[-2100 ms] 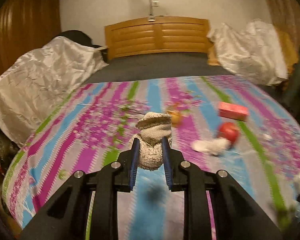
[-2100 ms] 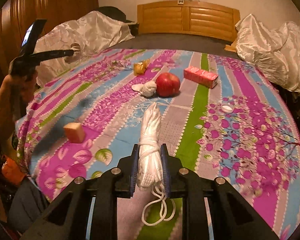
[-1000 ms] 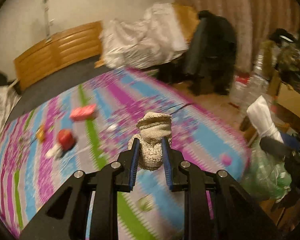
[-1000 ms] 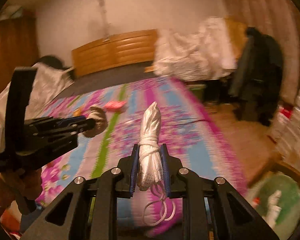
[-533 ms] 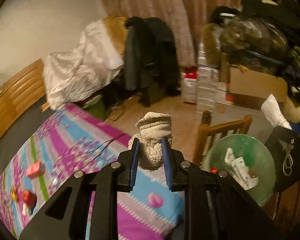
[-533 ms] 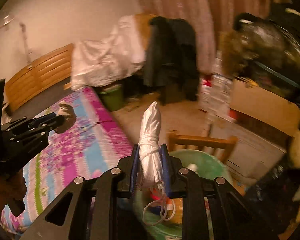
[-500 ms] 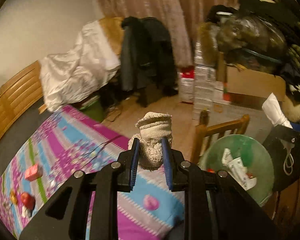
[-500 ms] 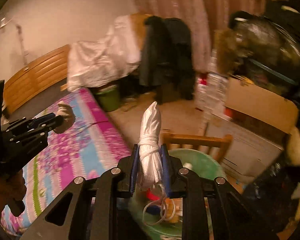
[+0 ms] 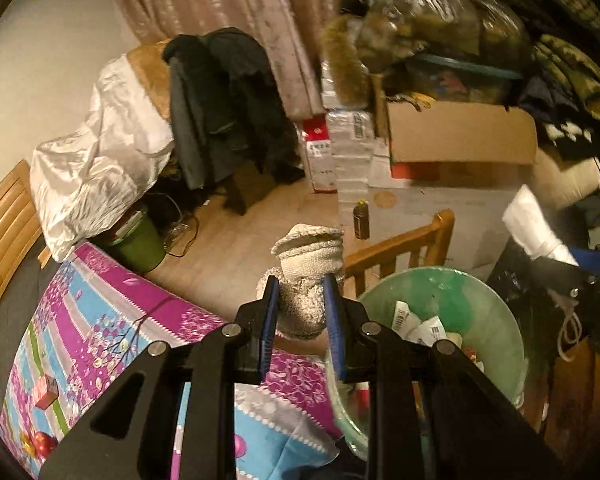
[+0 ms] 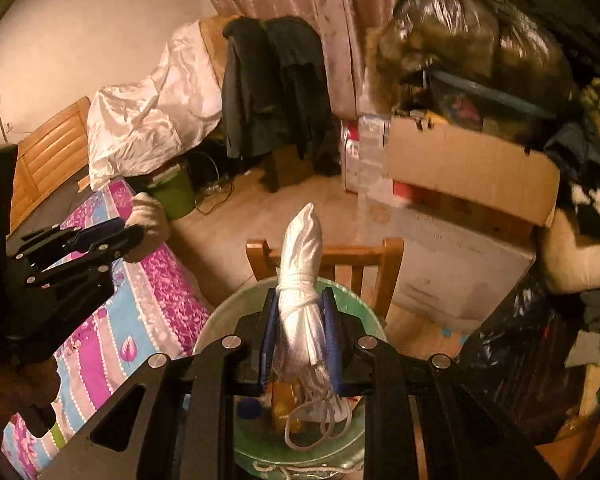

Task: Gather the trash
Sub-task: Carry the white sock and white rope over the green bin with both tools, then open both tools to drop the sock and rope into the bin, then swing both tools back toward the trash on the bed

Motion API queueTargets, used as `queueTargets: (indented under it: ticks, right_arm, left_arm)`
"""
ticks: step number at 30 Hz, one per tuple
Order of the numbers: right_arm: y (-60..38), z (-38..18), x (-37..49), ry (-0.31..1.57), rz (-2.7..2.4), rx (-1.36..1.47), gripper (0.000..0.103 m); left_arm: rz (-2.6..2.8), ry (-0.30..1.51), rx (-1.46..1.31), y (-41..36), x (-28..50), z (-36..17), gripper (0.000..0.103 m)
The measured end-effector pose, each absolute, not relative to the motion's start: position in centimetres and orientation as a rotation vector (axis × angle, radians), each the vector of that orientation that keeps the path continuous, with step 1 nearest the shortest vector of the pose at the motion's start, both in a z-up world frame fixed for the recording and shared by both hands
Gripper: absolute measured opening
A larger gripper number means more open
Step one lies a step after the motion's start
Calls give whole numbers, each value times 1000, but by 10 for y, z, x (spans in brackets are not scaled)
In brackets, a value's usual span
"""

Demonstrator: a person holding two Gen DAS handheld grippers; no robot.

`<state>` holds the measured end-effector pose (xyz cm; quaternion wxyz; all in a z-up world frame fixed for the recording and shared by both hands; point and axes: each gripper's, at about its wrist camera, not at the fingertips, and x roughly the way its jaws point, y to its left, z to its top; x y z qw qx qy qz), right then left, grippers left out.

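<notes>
My left gripper [image 9: 300, 292] is shut on a beige knitted sock bundle [image 9: 306, 264], held over the bed's corner just left of the bin. A green translucent trash bin [image 9: 496, 320] with paper scraps inside stands to its right. My right gripper [image 10: 300, 306] is shut on a coiled white rope [image 10: 302, 276], directly above the bin [image 10: 216, 332], loose loops dangling into it. The left gripper with the sock bundle [image 10: 148, 220] appears at the left of the right wrist view, and the right gripper [image 9: 572, 268] with the rope's white tip [image 9: 532, 220] at the right of the left wrist view.
A wooden chair [image 10: 392, 264] stands behind the bin. The bed with a striped floral cover [image 9: 100, 340] carries a pink box [image 9: 46, 392] and an apple [image 9: 46, 442]. Cardboard boxes [image 9: 460, 136], stacked packs, a dark jacket [image 9: 224, 100] and a small green bucket [image 9: 140, 240] crowd the floor.
Both grippers swung away from the bed toward the cluttered corner, each keeping its load. The bin came closer; the right gripper now hangs right over it.
</notes>
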<state>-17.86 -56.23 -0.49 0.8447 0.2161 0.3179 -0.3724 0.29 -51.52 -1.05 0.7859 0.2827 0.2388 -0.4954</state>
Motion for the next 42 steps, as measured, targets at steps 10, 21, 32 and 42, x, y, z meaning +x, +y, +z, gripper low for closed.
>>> queueTargets:
  ticks: [10, 21, 32, 42]
  right_arm:
    - [-577, -31, -185, 691, -790, 517, 23]
    - [-580, -43, -184, 708, -774, 539, 23]
    - [-583, -49, -191, 676, -774, 524, 65]
    - [-581, -46, -192, 648, -784, 519, 65]
  left_arm:
    - [-1096, 585, 678, -527, -6, -42, 21]
    - [-1130, 622, 667, -533, -5, -45, 21]
    - [-1284, 677, 582, -530, -7, -45, 68]
    - [-1209, 690, 556, -516, 5, -48, 68]
